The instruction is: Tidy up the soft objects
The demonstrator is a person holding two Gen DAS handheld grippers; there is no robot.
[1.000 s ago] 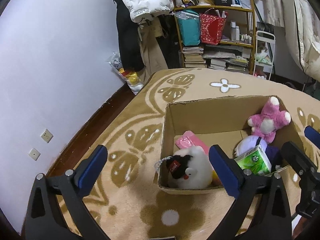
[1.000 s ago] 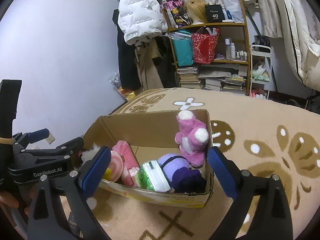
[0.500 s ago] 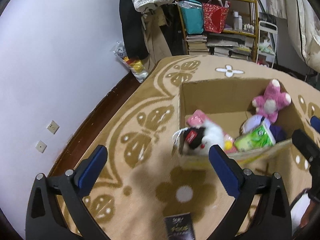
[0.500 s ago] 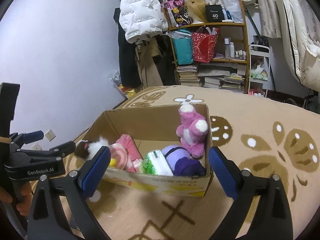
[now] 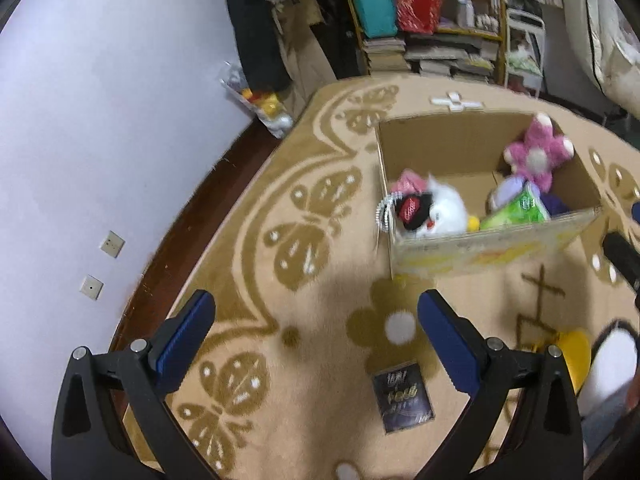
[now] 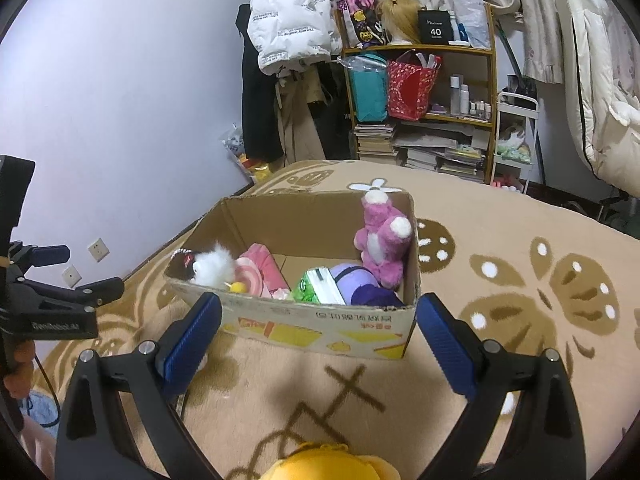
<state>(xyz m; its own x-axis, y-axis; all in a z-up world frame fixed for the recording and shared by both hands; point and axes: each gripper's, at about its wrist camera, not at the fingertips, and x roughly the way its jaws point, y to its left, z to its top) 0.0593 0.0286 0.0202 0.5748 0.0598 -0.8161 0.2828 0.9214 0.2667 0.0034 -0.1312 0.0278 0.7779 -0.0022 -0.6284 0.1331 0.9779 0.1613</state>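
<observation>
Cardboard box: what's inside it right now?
Inside the cardboard box: a white plush, pink items, a green tissue pack, a purple plush and a pink plush leaning in the corner. Anything beneath them is covered.

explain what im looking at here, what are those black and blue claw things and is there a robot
No robot: a person holds two hand tools, each with a camera looking along its blue-padded jaws. One picture comes from the left gripper, the other from the right gripper. Both are open and hold nothing. On the patterned rug stands a cardboard box with soft things inside: a white plush toy, a pink plush toy and a green tissue pack. A yellow plush toy lies near the right gripper, outside the box.
</observation>
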